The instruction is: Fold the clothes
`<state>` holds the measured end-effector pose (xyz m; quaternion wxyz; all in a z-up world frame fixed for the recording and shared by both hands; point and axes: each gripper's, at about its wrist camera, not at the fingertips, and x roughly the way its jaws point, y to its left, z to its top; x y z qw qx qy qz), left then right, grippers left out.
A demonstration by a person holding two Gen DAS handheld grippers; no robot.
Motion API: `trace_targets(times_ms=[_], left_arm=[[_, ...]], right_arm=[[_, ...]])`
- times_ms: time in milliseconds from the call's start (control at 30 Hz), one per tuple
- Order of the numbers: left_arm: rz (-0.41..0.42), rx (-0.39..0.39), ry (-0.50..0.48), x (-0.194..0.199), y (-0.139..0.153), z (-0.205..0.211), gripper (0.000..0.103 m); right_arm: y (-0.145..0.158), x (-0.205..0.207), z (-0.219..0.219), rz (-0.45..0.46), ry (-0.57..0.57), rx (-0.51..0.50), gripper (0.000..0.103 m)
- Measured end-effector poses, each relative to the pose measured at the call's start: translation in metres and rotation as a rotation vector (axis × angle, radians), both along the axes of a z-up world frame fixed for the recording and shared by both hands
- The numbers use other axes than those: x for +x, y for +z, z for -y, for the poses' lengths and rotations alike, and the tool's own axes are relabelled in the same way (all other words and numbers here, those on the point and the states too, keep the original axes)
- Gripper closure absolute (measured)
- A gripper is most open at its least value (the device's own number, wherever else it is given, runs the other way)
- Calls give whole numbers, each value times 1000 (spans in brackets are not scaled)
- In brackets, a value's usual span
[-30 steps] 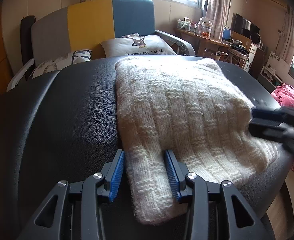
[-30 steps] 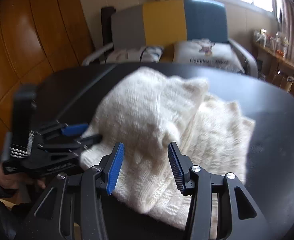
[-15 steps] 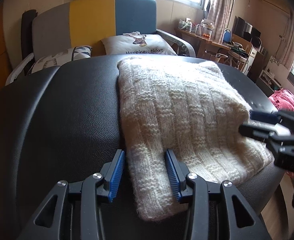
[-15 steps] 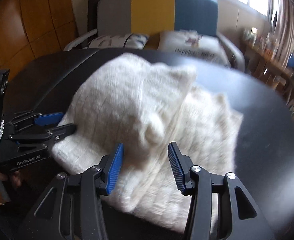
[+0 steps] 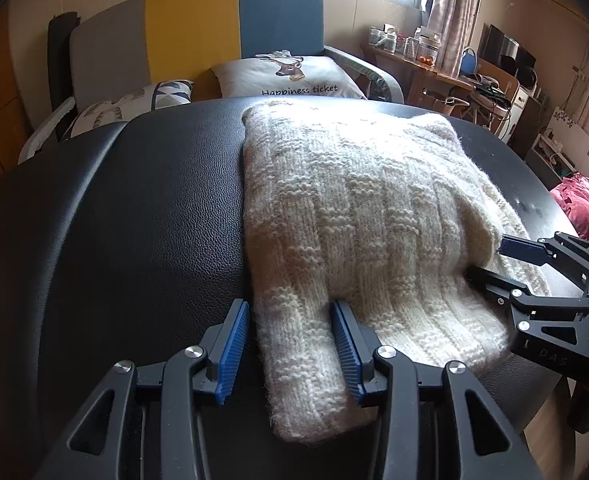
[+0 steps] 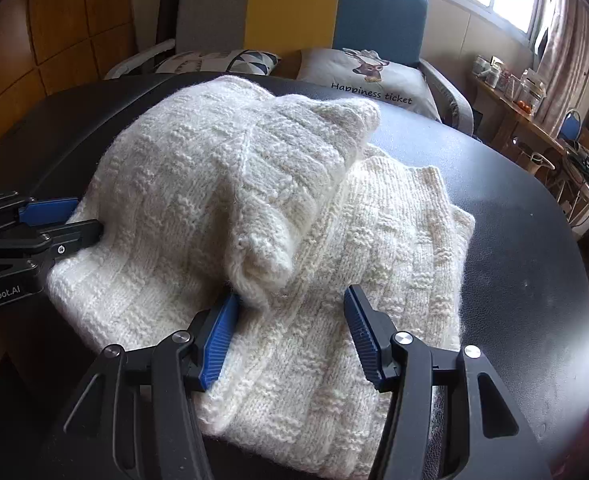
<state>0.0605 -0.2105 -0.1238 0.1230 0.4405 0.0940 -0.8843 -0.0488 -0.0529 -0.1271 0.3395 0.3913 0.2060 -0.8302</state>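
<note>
Sweater [image 5: 358, 216], one cream knitted piece, lies folded on the black leather table [image 5: 134, 216], with one narrow flap hanging toward the near edge. In the right wrist view a thick upper fold [image 6: 214, 184] rests bunched over the flatter layer beneath.

The left gripper [image 5: 290, 344] straddles that narrow flap; its blue pads sit at either side of the knit without squeezing it, so the jaws stand apart. The right gripper [image 6: 290, 336] is opening; the sweater's lower layer lies between its pads, the left pad brushing the tip of the bunched fold, and nothing is pinched.

Beyond the table stands one sofa [image 5: 198, 36] banded grey, yellow and blue, carrying two cushions: one with a deer print and lettering [image 5: 290, 76], one with a triangle pattern [image 5: 134, 100]. One cluttered wooden desk [image 5: 434, 68] sits under the window at right, and one pink cloth heap [image 5: 586, 208] lies beside the table's far right edge. Nothing else rests on the tabletop.
</note>
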Motion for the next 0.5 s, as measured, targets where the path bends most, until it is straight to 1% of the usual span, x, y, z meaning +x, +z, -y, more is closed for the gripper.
trace_targets(times_ms=[200, 500], left_arm=[[5, -6, -1, 0, 0, -1, 59], [4, -4, -7, 1, 1, 1, 59]], right_arm=[[-3, 2, -1, -7, 0, -2, 46], [-2, 5, 4, -34, 11, 39, 46]])
